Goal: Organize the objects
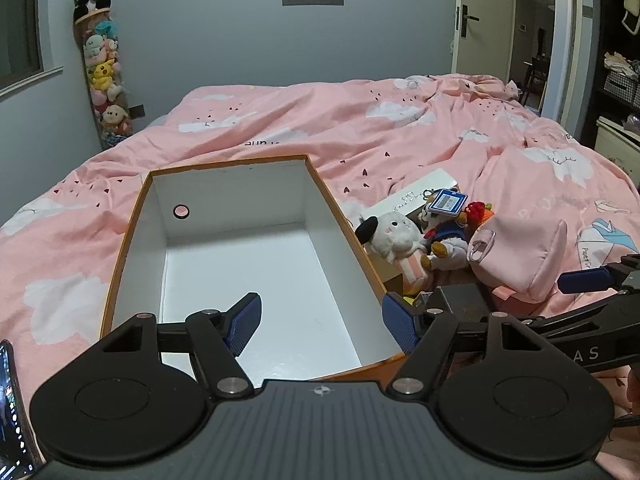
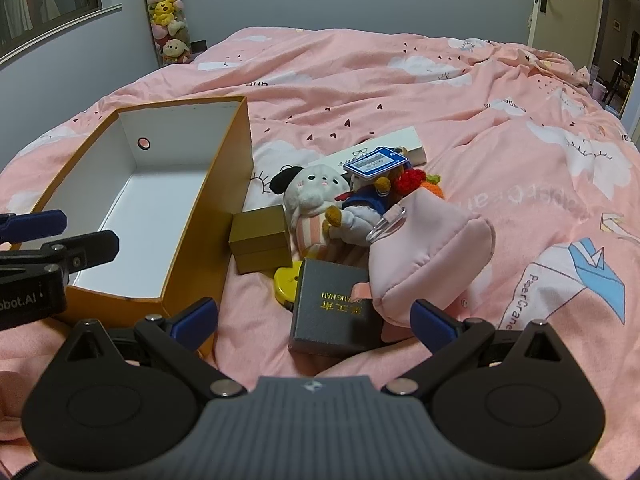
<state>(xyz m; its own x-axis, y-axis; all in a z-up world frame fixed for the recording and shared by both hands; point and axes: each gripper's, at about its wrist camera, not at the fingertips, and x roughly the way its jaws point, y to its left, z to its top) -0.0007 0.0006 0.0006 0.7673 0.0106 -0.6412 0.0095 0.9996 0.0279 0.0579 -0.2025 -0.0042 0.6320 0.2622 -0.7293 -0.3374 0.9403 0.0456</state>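
Fingers on my left gripper [image 1: 322, 322] are spread wide over the empty orange box [image 2: 192, 240], pinching nothing. My right gripper [image 2: 314, 318] is spread too, hovering just short of the dark grey box [image 2: 332, 312] on the bed [image 2: 480, 120]. Beside it I see a gold box [image 2: 260, 238], pink pouch [image 2: 432, 256], white plush [image 2: 312, 200] and yellow tape measure [image 2: 286, 280].

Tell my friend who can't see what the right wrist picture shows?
The open right claw hovers over a dark grey box on a pink bedspread. Beyond it lie a pink pouch, plush toys and a gold box, beside an empty orange box.
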